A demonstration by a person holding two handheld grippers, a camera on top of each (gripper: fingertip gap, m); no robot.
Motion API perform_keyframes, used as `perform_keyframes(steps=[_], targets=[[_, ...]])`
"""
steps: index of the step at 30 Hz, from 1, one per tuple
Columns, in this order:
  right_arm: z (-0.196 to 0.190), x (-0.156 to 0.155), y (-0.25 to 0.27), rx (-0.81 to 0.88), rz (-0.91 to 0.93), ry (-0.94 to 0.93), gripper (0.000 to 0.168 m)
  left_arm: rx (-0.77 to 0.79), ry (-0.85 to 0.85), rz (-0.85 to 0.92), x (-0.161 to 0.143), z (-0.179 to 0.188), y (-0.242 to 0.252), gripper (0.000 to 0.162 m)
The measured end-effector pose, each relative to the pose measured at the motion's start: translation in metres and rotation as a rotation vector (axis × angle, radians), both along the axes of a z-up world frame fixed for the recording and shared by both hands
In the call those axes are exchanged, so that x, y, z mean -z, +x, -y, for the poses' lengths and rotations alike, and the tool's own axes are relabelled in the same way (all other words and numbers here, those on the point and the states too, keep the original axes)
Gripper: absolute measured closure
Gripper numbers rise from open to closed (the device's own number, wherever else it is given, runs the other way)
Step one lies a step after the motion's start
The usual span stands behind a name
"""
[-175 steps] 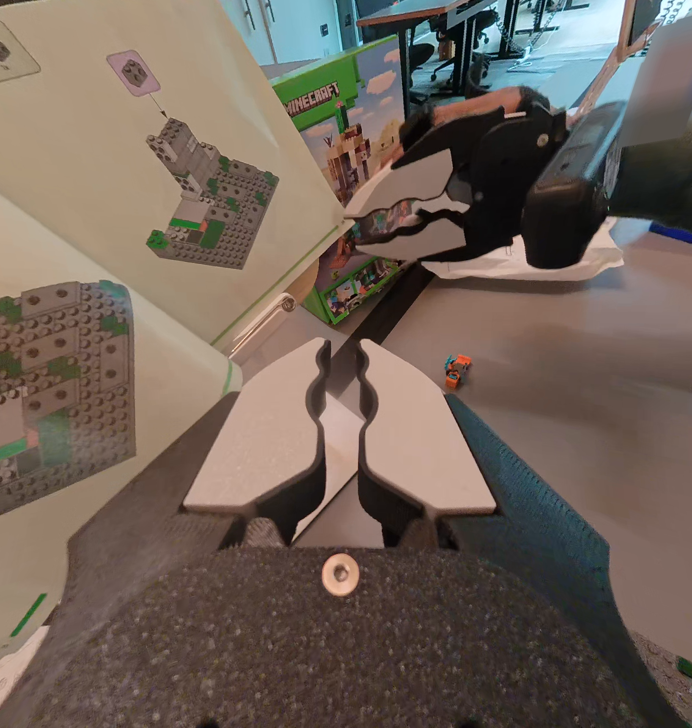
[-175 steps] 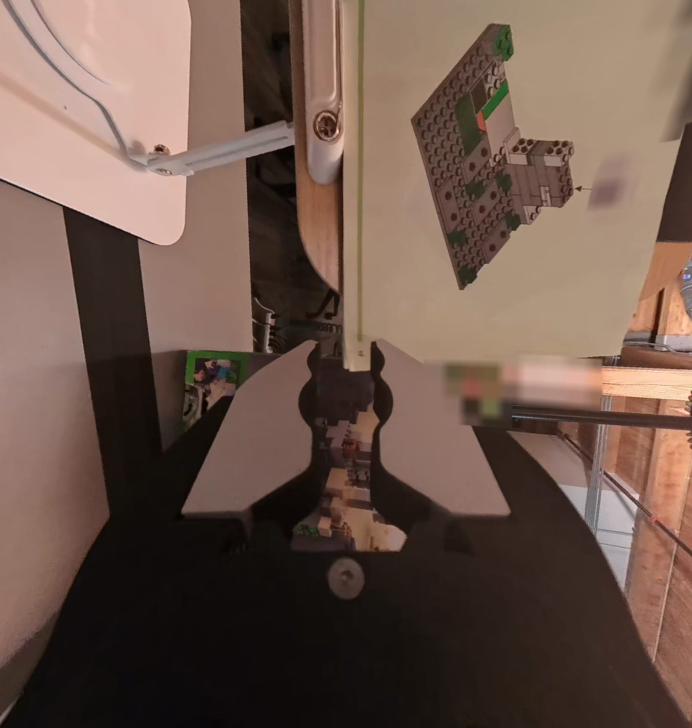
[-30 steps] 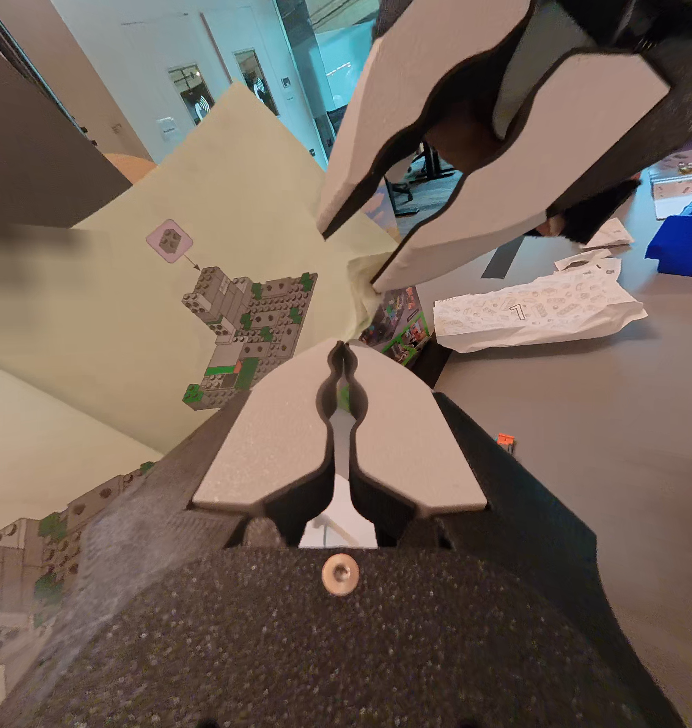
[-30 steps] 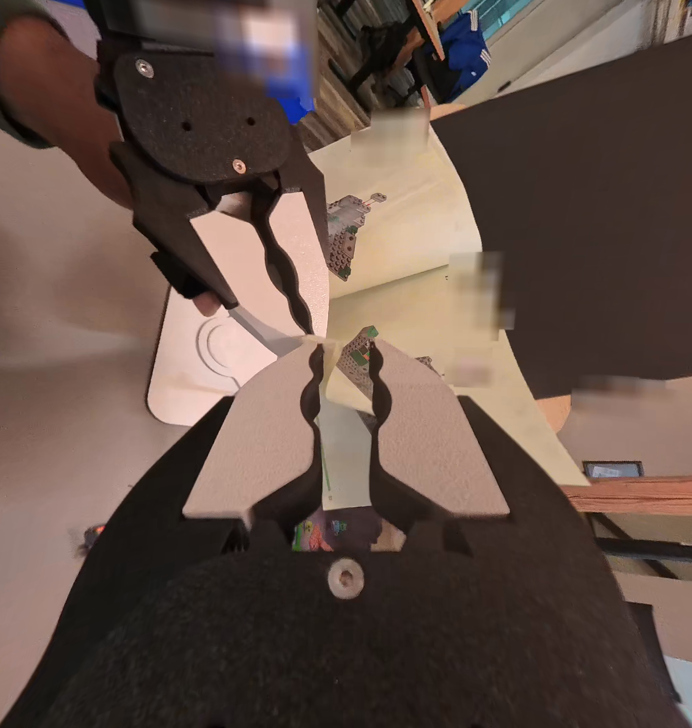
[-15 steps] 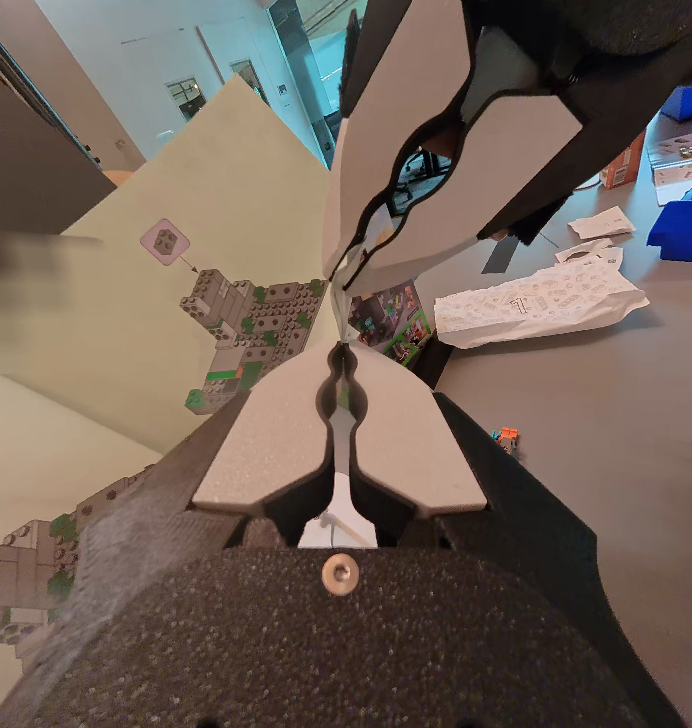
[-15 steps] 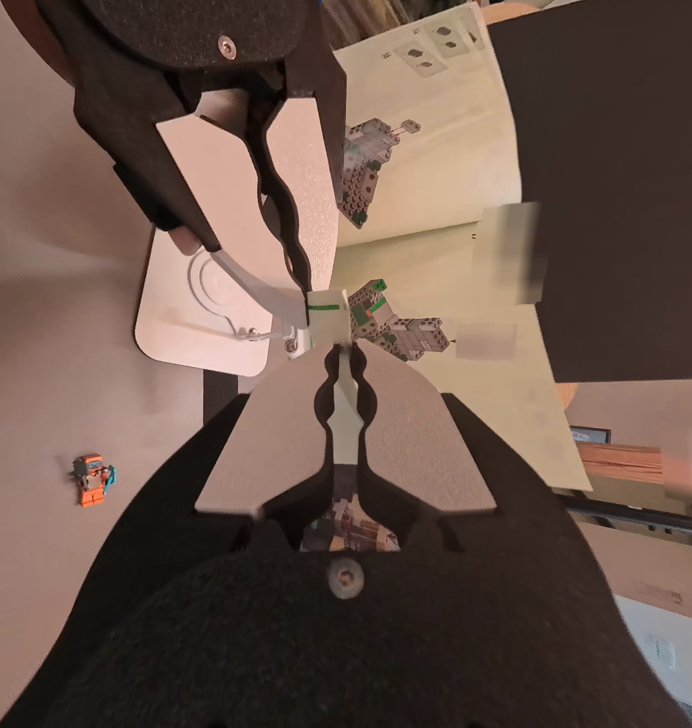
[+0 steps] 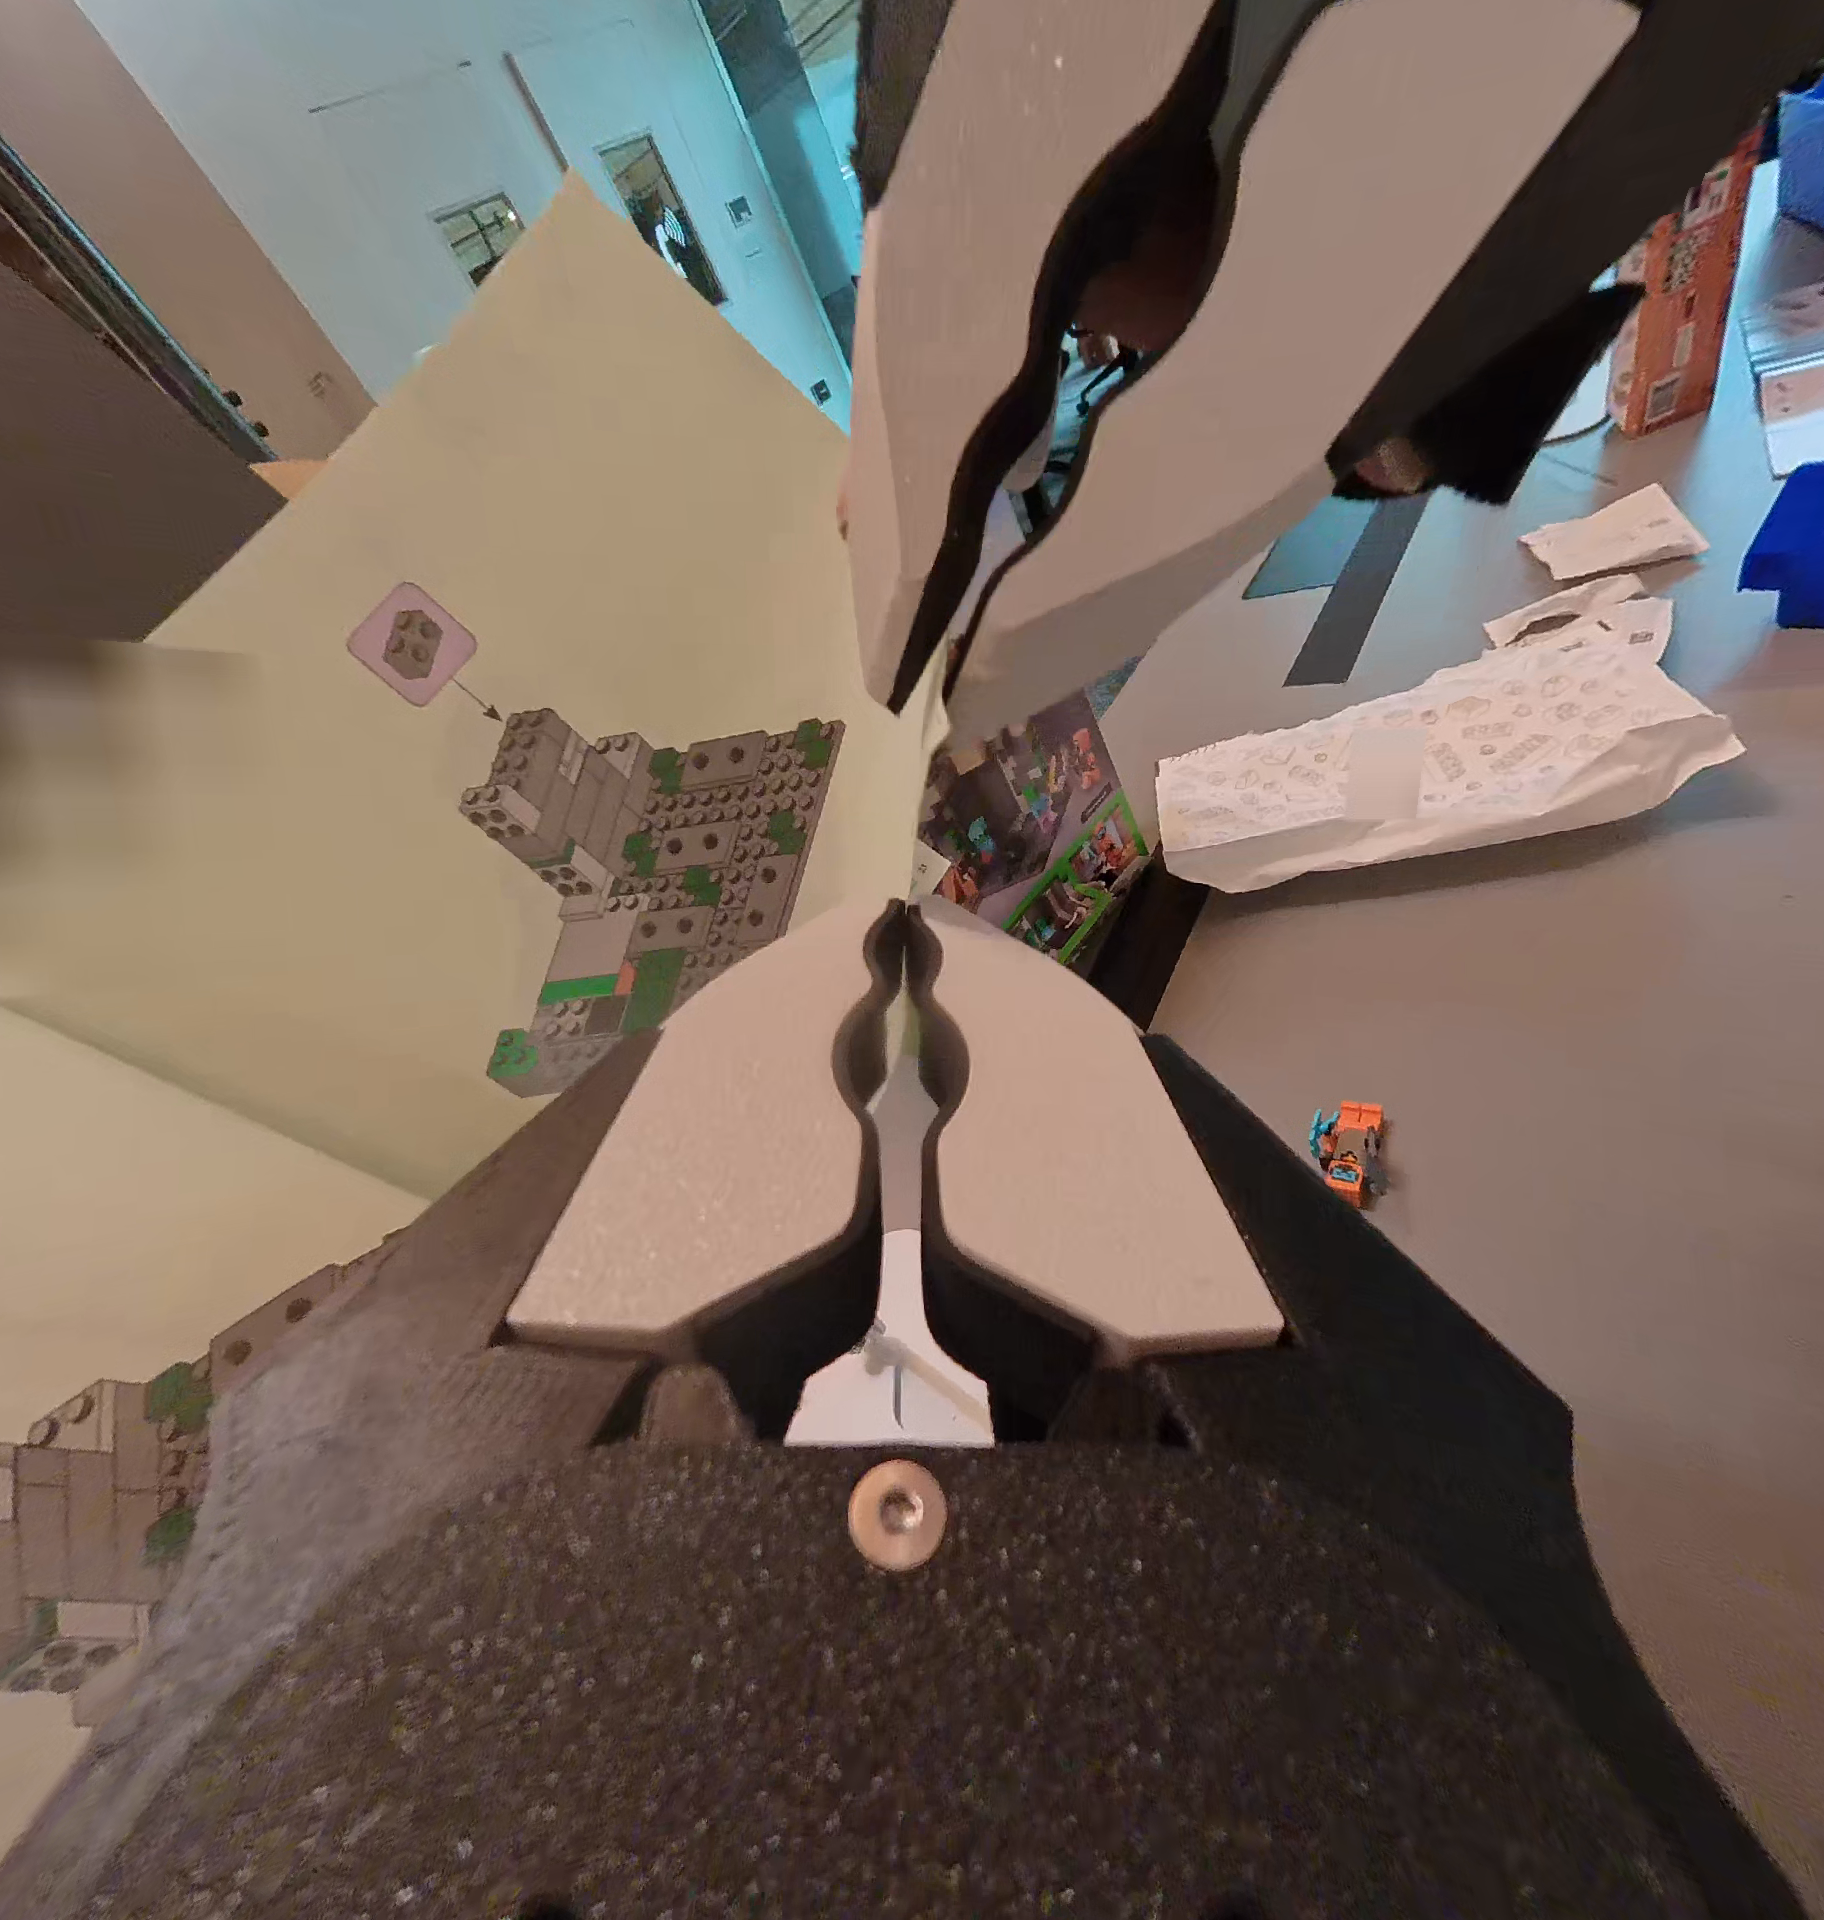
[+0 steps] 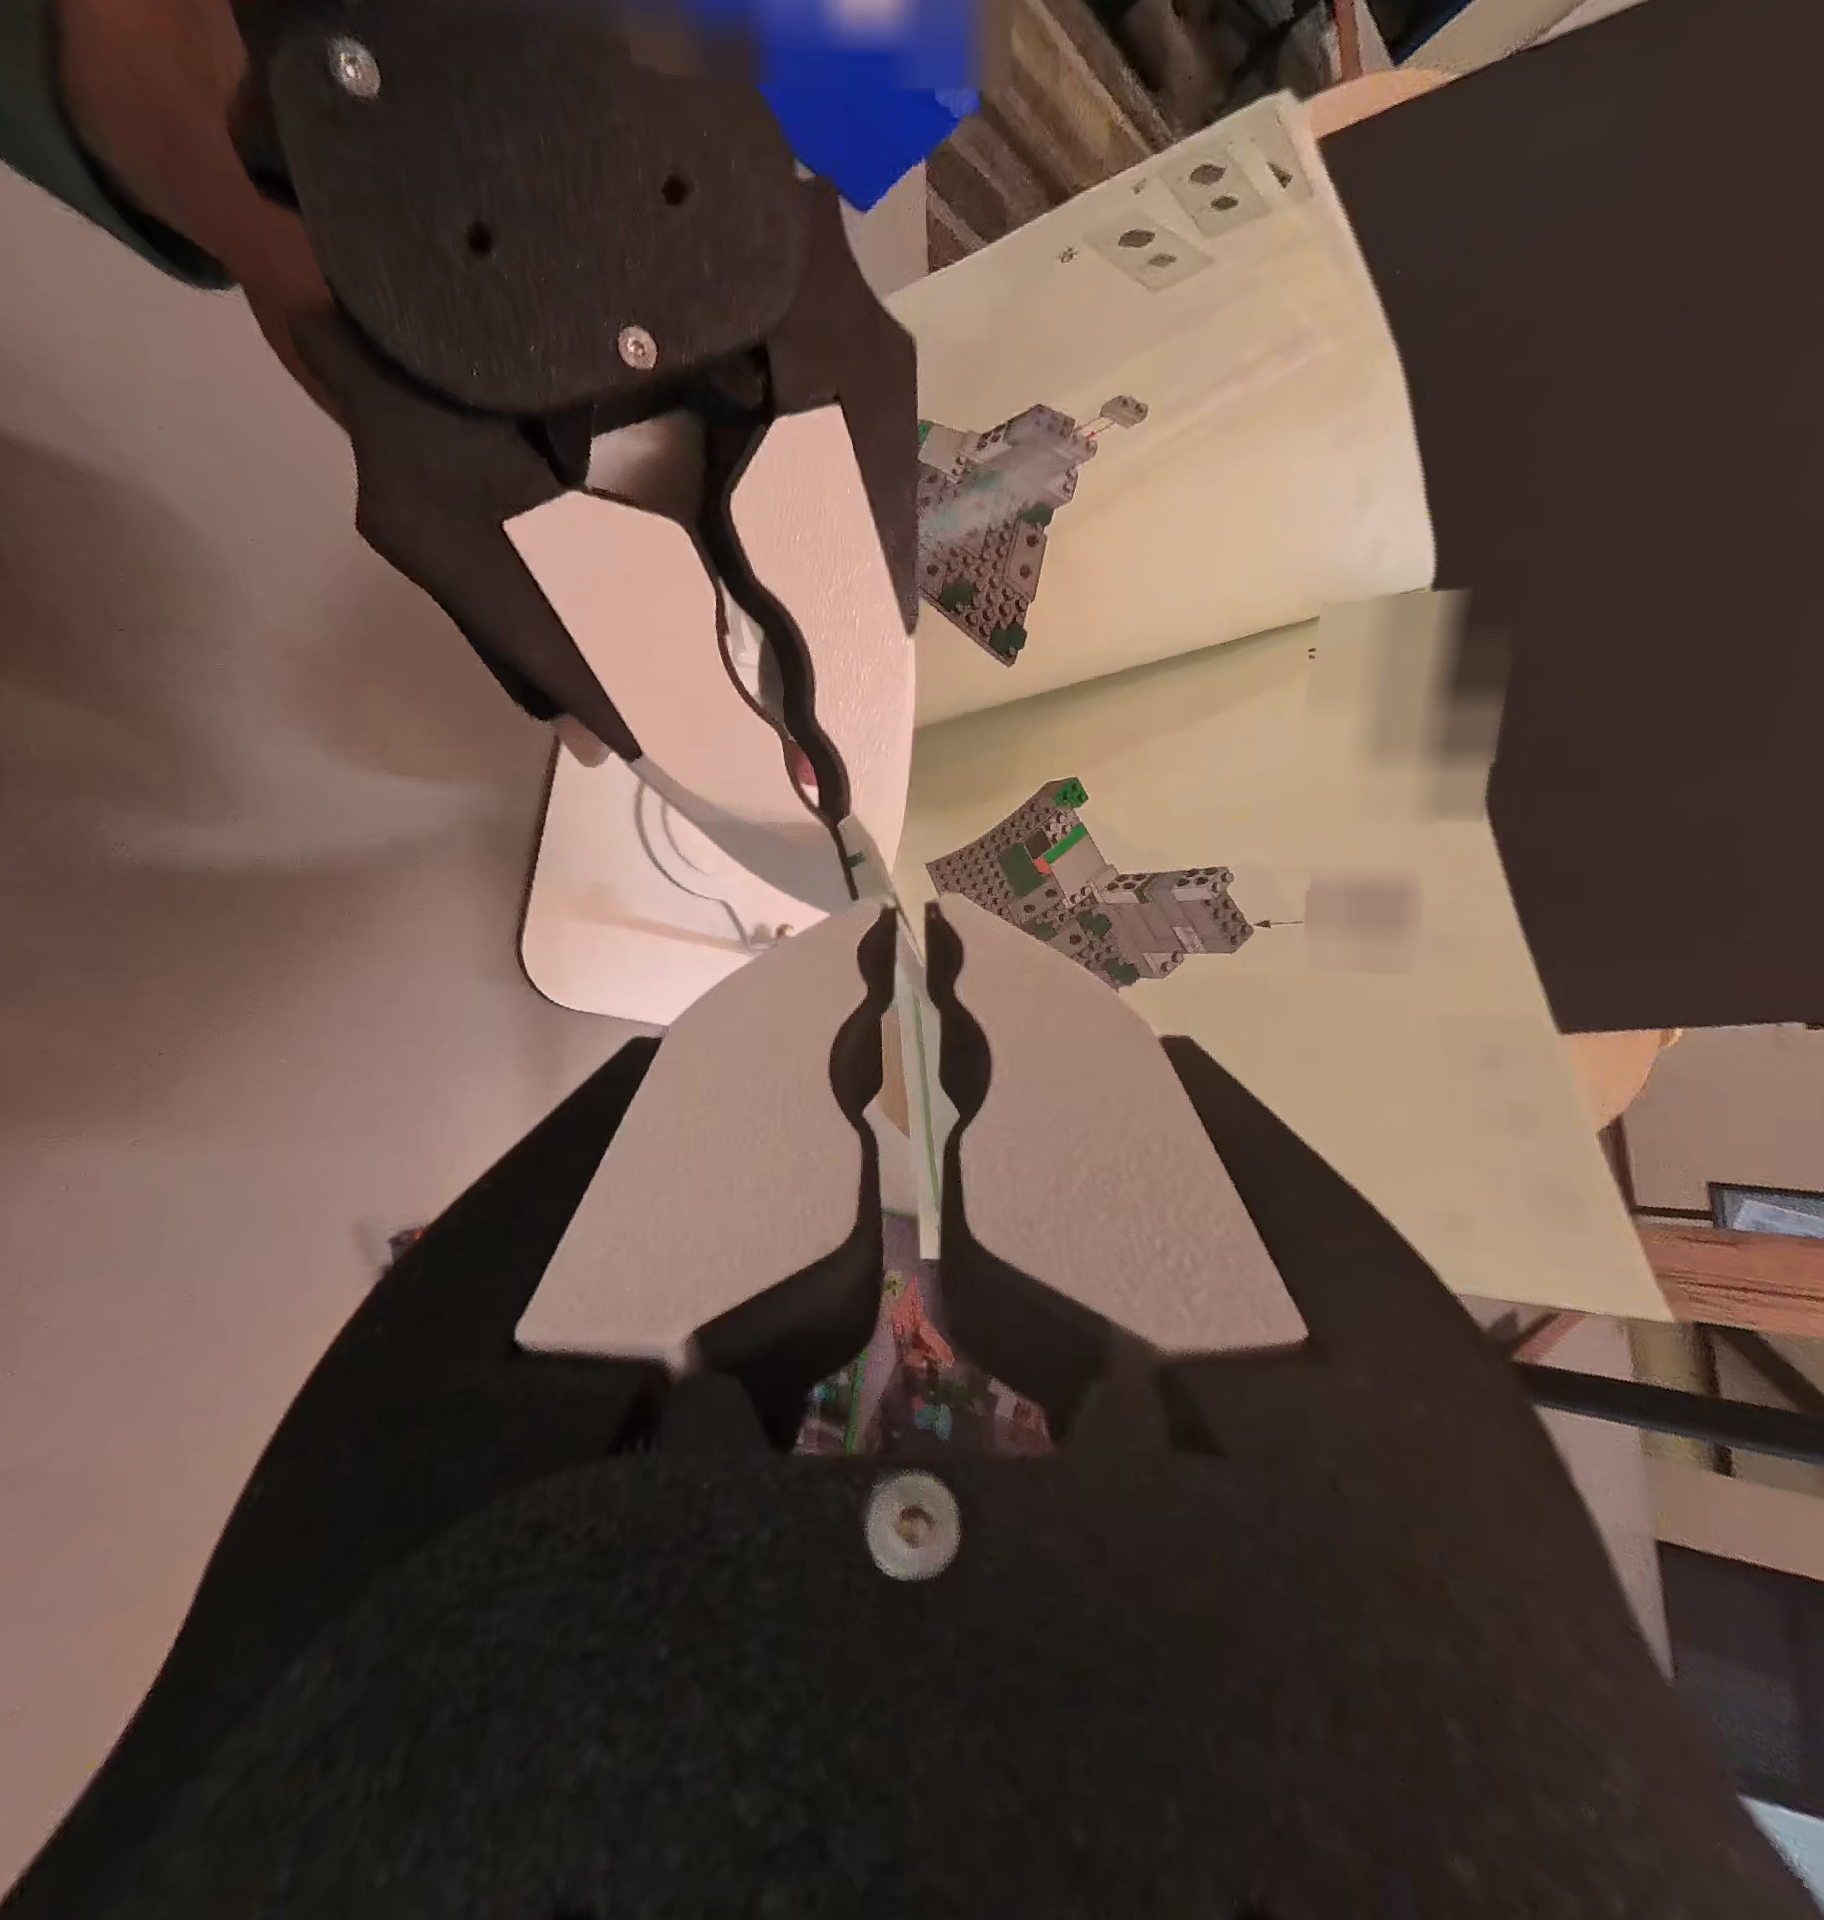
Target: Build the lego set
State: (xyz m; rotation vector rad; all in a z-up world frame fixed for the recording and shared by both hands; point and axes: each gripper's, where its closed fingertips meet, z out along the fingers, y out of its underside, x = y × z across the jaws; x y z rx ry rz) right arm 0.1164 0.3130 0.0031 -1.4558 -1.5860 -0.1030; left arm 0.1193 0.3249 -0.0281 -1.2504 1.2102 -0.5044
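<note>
The right gripper [image 8: 910,914] has narrowed, seemingly pinching the instruction page [image 8: 1147,748]; left gripper [image 7: 905,912] stays clamped on it.

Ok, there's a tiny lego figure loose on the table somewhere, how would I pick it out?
Start in the left wrist view at the grey table and find the white crumpled paper bag. Nearer the camera than the bag, beside the left gripper, lies the orange figure. It is the only small bright piece there, orange with teal parts.
</note>
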Motion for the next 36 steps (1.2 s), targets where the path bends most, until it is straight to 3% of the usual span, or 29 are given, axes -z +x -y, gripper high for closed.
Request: perform_keyframes(steps=[7, 26, 36], targets=[[0.005, 0.008, 0.004, 0.004, 0.073, -0.084, 0.168, -0.005, 0.001, -0.024, 0.005, 0.0, 0.001, 0.162], [-0.003, 0.017, 0.003, 0.015, 0.17, 0.103, 0.162, 0.029, -0.002, 0.0, 0.001, 0.009, 0.0, 0.162], [-0.008, 0.017, 0.007, 0.042, 0.167, 0.157, 0.167, 0.042, -0.008, 0.015, -0.004, 0.013, -0.005, 0.16]])
